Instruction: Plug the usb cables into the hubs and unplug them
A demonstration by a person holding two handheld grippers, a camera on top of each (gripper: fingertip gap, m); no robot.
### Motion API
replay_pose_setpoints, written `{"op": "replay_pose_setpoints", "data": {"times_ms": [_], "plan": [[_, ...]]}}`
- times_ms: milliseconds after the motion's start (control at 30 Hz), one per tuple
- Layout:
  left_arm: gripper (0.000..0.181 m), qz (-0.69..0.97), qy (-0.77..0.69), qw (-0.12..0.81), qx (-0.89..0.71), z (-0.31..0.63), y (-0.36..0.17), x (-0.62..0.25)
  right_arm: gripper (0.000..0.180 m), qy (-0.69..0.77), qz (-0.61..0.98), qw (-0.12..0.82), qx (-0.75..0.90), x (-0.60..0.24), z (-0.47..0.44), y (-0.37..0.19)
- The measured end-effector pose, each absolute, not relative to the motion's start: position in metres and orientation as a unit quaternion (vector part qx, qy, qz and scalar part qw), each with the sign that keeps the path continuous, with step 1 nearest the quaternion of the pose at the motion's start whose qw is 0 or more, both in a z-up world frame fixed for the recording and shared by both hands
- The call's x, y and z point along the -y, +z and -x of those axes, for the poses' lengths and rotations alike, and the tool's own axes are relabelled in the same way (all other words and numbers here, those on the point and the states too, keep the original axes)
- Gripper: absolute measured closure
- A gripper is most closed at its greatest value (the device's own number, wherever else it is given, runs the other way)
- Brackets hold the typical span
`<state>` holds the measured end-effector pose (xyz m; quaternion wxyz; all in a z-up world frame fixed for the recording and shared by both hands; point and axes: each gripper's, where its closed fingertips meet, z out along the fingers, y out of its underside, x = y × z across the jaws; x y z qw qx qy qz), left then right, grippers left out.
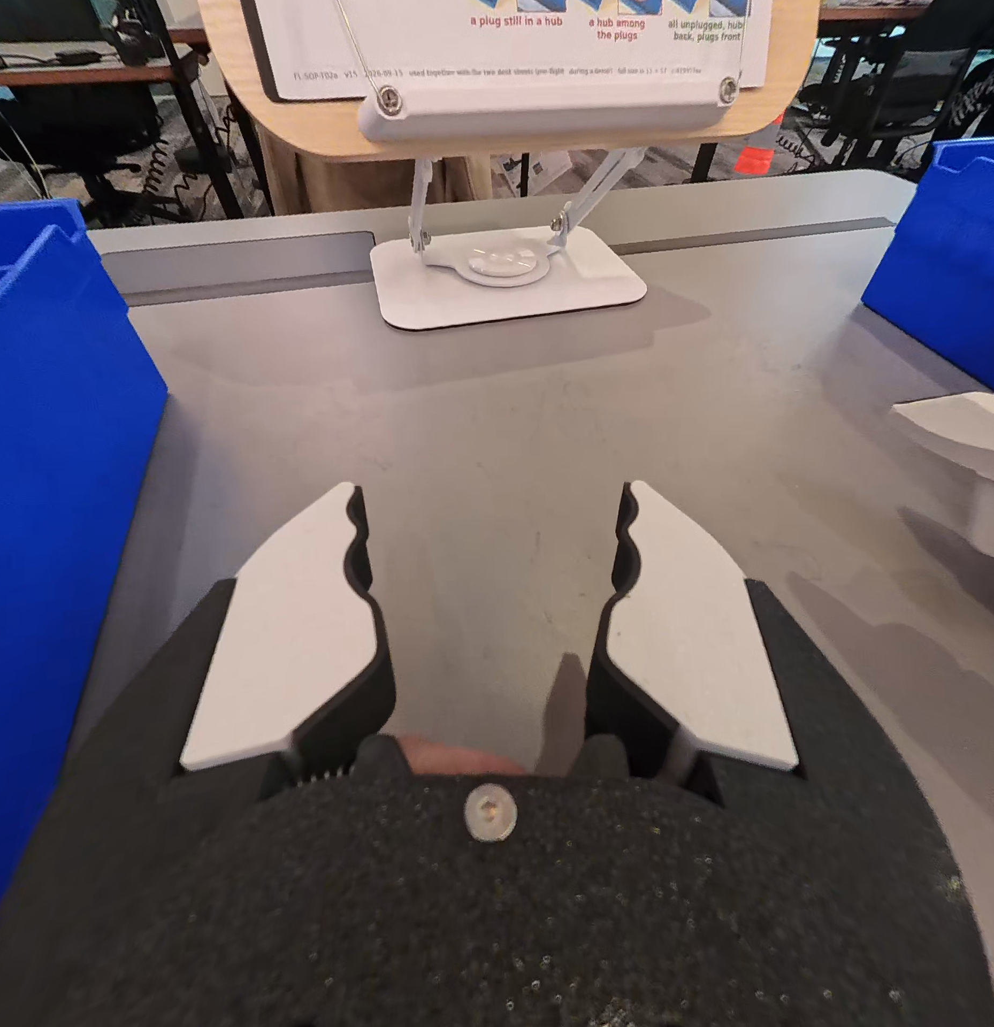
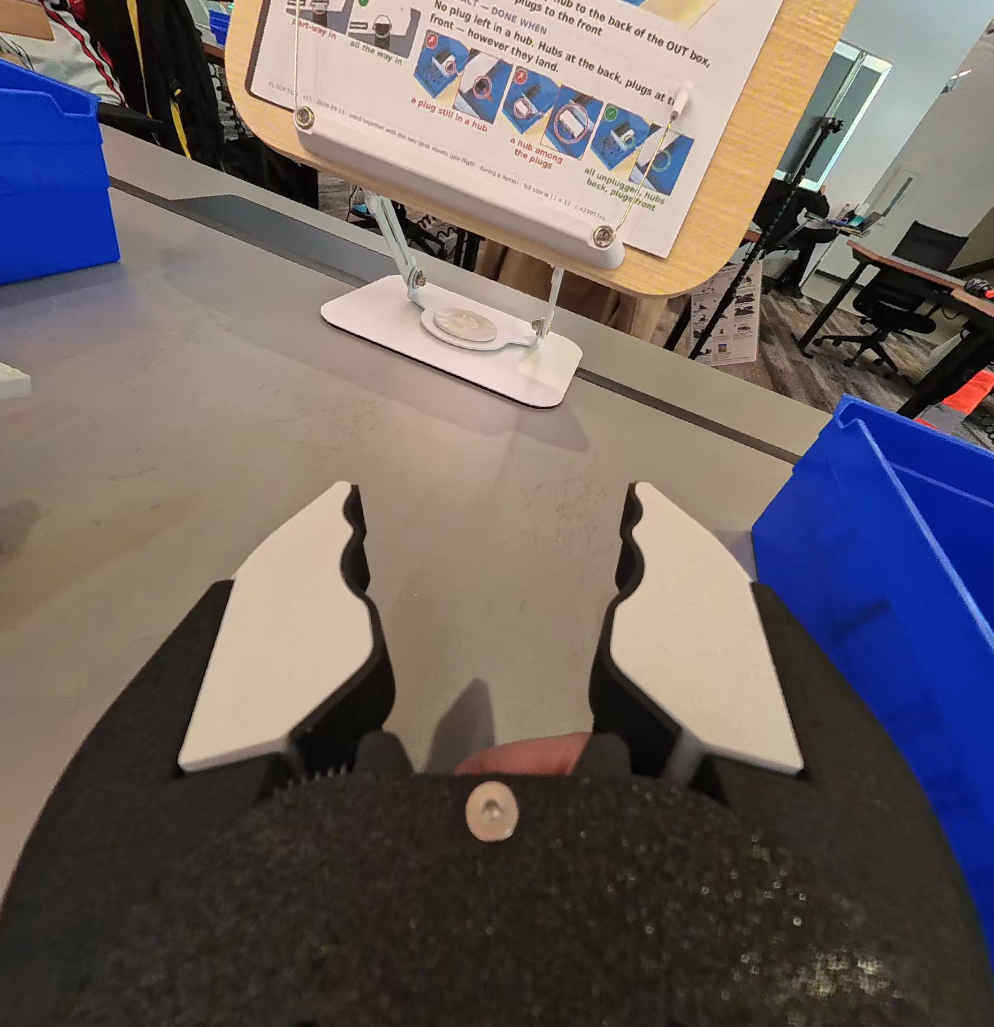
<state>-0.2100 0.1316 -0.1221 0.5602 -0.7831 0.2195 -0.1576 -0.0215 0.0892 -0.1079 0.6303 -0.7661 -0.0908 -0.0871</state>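
Observation:
No USB cable or hub shows in either view. My left gripper (image 1: pixel 492 489) is open and empty, held over the grey table (image 1: pixel 483 433). My right gripper (image 2: pixel 492 489) is open and empty over the same table (image 2: pixel 206 444). A blue bin (image 1: pixel 55 472) stands close on the left of the left gripper, and another blue bin (image 1: pixel 950 267) stands at the right. In the right wrist view a blue bin (image 2: pixel 895 611) is close on the right and another blue bin (image 2: pixel 39 183) is at the far left. The insides of the bins are hidden.
A wooden board with a printed sheet stands on a white stand (image 1: pixel 506 278) at the table's far edge, also in the right wrist view (image 2: pixel 456 333). The other gripper's white finger (image 1: pixel 961 439) shows at the right edge. Desks and chairs lie beyond.

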Motion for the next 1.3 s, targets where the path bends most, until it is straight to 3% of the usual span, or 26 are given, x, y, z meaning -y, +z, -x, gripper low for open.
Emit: {"op": "replay_pose_setpoints", "data": {"times_ms": [200,300,467,600,733,933,1133,1300], "plan": [[0.094,0.792,-0.184,0.54,-0.216,0.209,-0.123,-0.125,0.092,-0.082,0.766,0.631,0.092,-0.089,0.022,-0.108],[0.093,0.787,-0.232,0.522,-0.231,0.219,-0.097,-0.093,0.092,-0.079,0.768,0.627,0.107,-0.089,0.026,-0.109],[0.099,0.773,-0.149,0.565,-0.247,0.333,-0.011,-0.07,0.092,-0.068,0.778,0.611,0.129,-0.092,0.033,-0.115],[0.102,0.833,-0.062,0.502,-0.225,0.42,0.02,-0.125,0.092,-0.073,0.778,0.609,0.137,-0.092,0.035,-0.116],[0.104,0.879,-0.021,0.415,-0.235,0.438,0.0,-0.2,0.092,-0.079,0.78,0.603,0.147,-0.092,0.038,-0.118],[0.105,0.906,0.08,0.251,-0.331,0.455,-0.072,-0.285,0.093,-0.073,0.777,0.608,0.146,-0.091,0.038,-0.116],[0.105,0.906,0.076,0.075,-0.408,0.463,-0.136,-0.308,0.093,-0.074,0.777,0.608,0.149,-0.091,0.039,-0.117],[0.104,0.896,0.057,0.014,-0.44,0.462,-0.16,-0.307,0.093,-0.07,0.777,0.608,0.148,-0.091,0.038,-0.116]]}}
